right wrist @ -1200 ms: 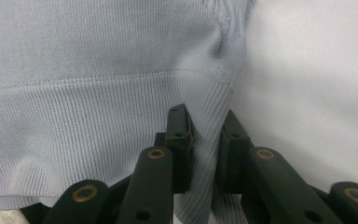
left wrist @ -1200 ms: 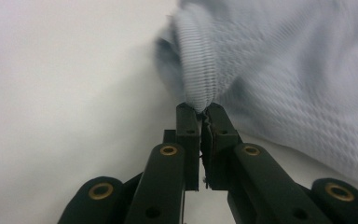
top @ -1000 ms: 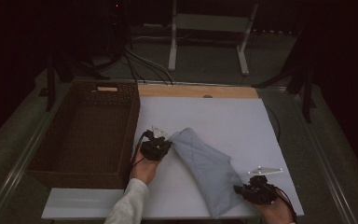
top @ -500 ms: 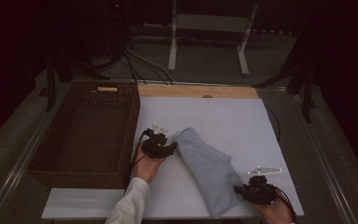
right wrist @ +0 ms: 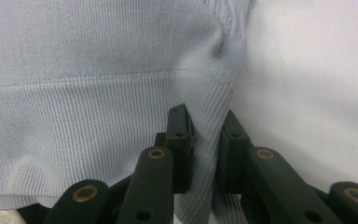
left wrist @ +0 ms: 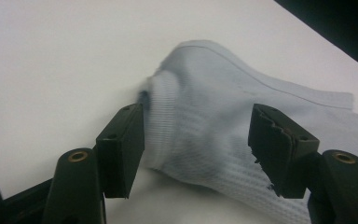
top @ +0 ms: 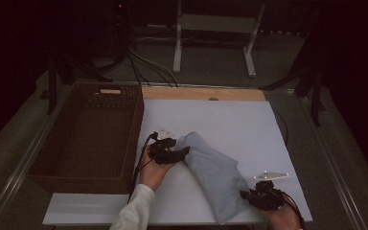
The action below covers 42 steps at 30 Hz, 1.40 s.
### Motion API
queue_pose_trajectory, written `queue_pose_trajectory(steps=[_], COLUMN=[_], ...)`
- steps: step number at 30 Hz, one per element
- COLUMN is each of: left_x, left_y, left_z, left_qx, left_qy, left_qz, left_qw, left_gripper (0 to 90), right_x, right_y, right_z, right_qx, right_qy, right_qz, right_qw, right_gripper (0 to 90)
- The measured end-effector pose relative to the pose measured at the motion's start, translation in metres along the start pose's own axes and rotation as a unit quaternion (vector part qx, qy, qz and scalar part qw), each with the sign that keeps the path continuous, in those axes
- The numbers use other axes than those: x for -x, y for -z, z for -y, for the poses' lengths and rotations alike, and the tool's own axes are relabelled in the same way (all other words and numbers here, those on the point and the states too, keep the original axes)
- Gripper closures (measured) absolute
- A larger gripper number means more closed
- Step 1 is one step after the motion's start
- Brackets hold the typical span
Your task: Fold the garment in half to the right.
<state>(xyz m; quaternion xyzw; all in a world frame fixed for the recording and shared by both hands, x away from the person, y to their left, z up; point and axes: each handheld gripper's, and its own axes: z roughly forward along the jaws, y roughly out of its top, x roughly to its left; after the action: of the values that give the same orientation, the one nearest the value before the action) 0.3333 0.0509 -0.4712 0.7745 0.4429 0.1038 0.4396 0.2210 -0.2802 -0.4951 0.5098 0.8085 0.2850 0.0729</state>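
A light blue ribbed garment (top: 213, 170) lies folded in a long diagonal strip on the white table (top: 249, 129). My left gripper (top: 186, 151) is at its far end. In the left gripper view the left gripper (left wrist: 198, 135) has just been opening; the garment's ribbed end (left wrist: 205, 126) lies loose between the spread pads (left wrist: 123, 144). My right gripper (top: 245, 195) is at the near end by the table's front edge. In the right gripper view the right gripper (right wrist: 205, 126) pinches a fold of the ribbed hem (right wrist: 98, 116).
A large brown wicker basket (top: 43, 167) stands along the table's left side, close to my left hand. A bare wooden strip (top: 201, 93) runs along the table's far edge. Cables and a white stand (top: 177, 43) sit on the floor beyond.
The left jaws have gone from shut on the garment's far end to spread apart, and that end now rests slack on the table. The right gripper has kept its hold and place.
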Motion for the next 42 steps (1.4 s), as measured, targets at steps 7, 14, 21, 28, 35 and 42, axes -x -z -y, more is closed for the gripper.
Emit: queue_pose_trajectory(steps=[7,14,21,28,35,42], left_x=[0.011,0.010,0.008,0.007,0.006,0.002], left_y=[0.003,-0.008,-0.024,-0.038,-0.036,-0.043], left_z=[-0.001,0.001,0.004,0.009,0.008,0.010], left_qx=[0.007,-0.015,-0.038,-0.065,-0.059,-0.078], left_qy=[-0.017,-0.021,-0.018,-0.015,-0.015,-0.009], left_qz=[0.013,0.011,0.004,0.005,0.001,-0.024], left_qw=[0.9997,0.9996,0.9991,0.9978,0.9981,0.9966], left_gripper=[38.2,43.6,46.1,46.4,40.0,16.3], right_x=[0.000,-0.001,-0.001,-0.001,-0.001,-0.001], right_y=[0.000,0.000,0.000,0.000,0.000,0.000], right_z=[0.000,0.000,0.000,0.000,0.000,0.000], right_qx=[0.000,0.000,0.000,0.001,0.001,0.001], right_qy=[0.001,0.002,0.002,0.003,0.002,0.003], right_qz=[0.002,0.003,0.003,0.003,0.003,0.003], right_qw=[1.0000,1.0000,1.0000,1.0000,1.0000,1.0000], right_gripper=[78.6,78.6,78.6,78.5,78.4,78.5])
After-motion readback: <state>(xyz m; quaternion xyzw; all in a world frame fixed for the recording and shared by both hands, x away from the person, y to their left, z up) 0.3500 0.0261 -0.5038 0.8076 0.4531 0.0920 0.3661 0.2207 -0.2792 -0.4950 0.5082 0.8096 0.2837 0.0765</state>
